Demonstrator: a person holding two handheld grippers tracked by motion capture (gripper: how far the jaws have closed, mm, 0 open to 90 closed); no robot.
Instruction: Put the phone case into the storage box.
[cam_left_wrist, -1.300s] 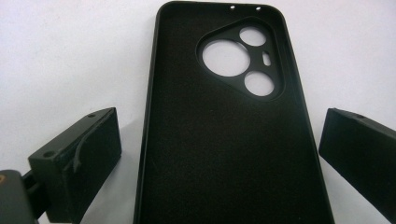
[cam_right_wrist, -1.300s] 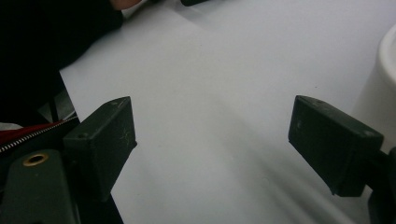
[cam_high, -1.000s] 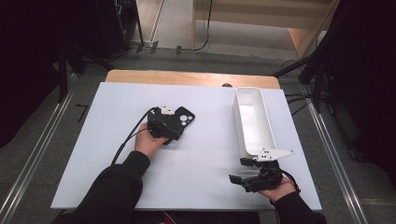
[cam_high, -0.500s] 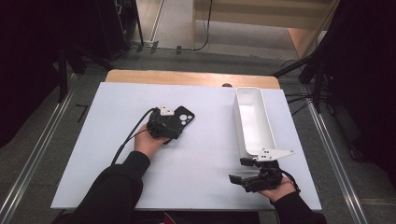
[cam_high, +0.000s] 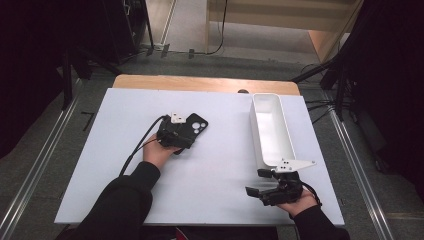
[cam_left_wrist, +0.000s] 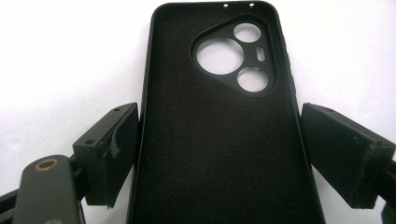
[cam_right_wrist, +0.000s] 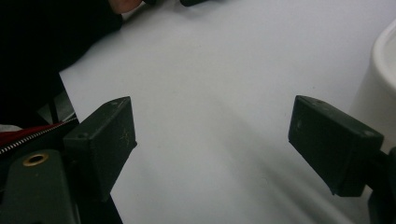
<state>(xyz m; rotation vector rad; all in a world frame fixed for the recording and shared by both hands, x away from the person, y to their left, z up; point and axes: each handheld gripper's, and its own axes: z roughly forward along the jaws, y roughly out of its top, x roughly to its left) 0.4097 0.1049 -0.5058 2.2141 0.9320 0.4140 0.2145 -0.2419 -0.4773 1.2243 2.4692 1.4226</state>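
A black phone case (cam_high: 194, 126) lies inside-up on the white table top (cam_high: 225, 165), left of centre, its camera cut-out at the far end. My left gripper (cam_high: 187, 133) rests over its near end. In the left gripper view the case (cam_left_wrist: 210, 93) runs between the two jaws; the left jaw sits at its edge and the right jaw stands just off the other edge, at full spread. My right gripper (cam_high: 256, 181) lies open near the front right edge, with bare table between its fingers (cam_right_wrist: 212, 135).
A long white empty bin (cam_high: 270, 130) stands at the right side of the table, its near end just beyond my right gripper; its wall (cam_right_wrist: 383, 84) shows at the right of the right gripper view. A cable (cam_high: 140, 145) trails from the left gripper.
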